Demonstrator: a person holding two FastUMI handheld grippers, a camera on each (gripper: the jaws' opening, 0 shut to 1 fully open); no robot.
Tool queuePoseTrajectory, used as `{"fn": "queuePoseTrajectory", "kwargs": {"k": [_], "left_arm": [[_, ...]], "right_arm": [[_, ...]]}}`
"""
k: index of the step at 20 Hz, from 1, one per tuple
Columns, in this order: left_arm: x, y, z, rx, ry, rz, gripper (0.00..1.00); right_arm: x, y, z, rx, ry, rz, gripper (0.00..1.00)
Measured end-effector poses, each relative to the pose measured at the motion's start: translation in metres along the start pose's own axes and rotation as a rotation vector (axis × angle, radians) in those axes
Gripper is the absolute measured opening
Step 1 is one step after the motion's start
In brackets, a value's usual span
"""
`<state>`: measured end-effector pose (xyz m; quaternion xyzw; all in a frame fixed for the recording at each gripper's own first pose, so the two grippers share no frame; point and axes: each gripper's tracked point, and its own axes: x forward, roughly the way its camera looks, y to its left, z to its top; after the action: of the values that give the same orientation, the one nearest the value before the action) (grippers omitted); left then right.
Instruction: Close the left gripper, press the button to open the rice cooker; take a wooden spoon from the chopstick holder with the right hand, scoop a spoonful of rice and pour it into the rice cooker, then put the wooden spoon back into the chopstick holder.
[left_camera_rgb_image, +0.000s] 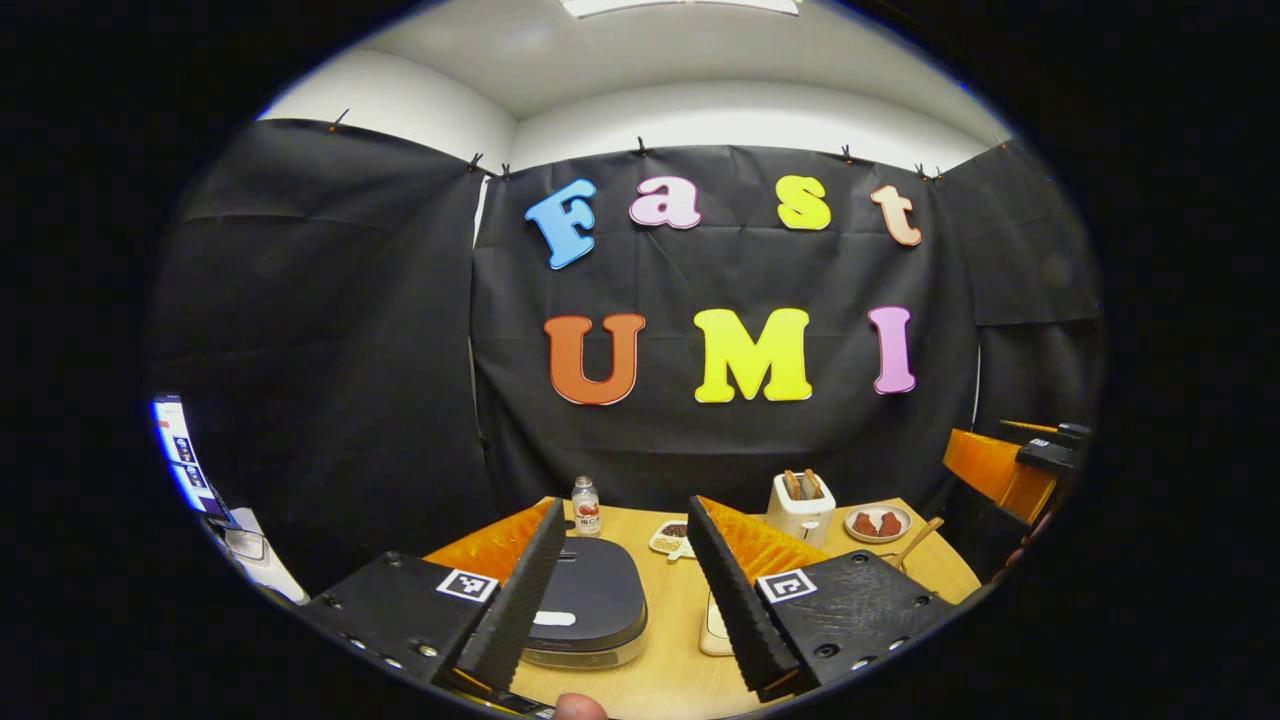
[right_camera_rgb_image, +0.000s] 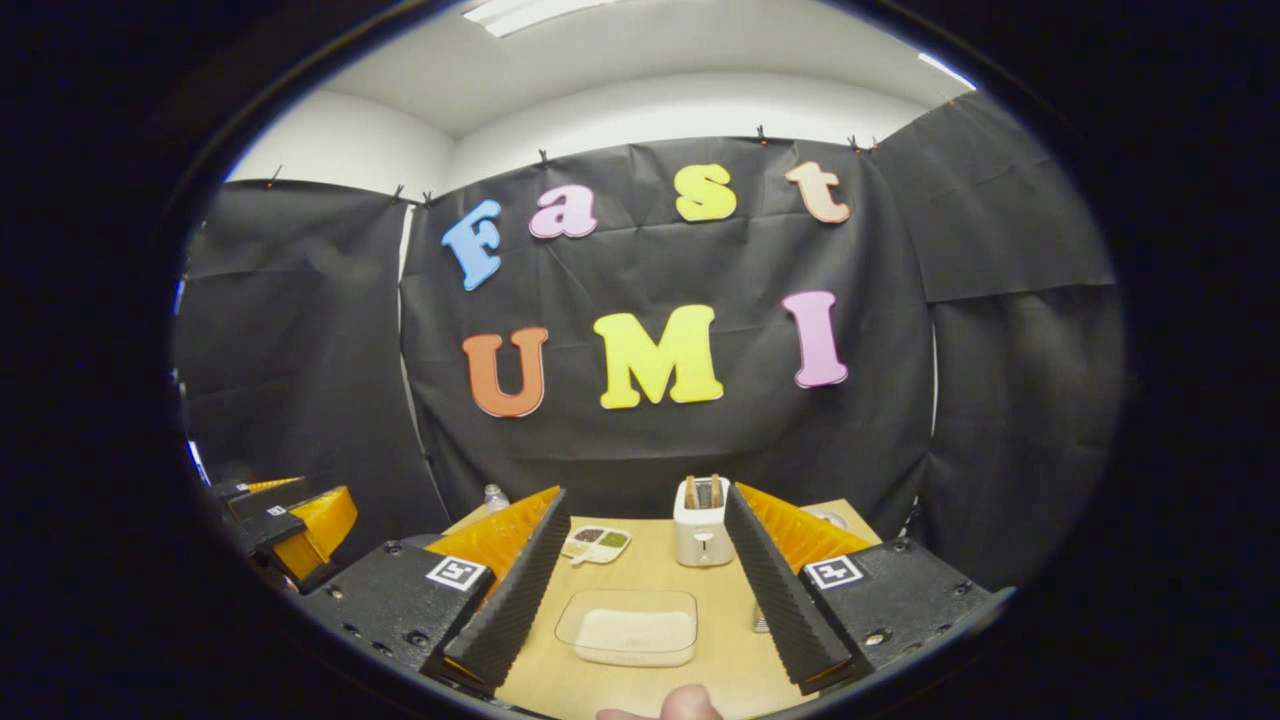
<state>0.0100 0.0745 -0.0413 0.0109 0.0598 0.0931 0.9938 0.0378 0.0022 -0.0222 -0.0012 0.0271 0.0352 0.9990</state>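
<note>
Your left gripper has its fingers wide apart, and the closed rice cooker sits just below and ahead between them, so this hand is nearer.

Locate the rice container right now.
In the right gripper view, the clear rice container sits on the wooden table between that gripper's open fingers, in front of the white toaster and the small sectioned dish.
</note>
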Motion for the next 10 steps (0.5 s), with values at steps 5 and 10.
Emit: {"fn": "queuePoseTrajectory", "kwargs": {"k": [5, 10], "left_arm": [[0.010, 0.028, -0.037, 0.021, 0.104, 0.054, 0.24], [0.030, 0.047, -0.079, -0.035, 0.241, 0.063, 0.00]], "right_arm": [[0.000, -0.010, -0.001, -0.002, 0.012, -0.005, 1.00], [0.000, -0.023, -0.005, -0.007, 0.029, -0.024, 1.00]]}}
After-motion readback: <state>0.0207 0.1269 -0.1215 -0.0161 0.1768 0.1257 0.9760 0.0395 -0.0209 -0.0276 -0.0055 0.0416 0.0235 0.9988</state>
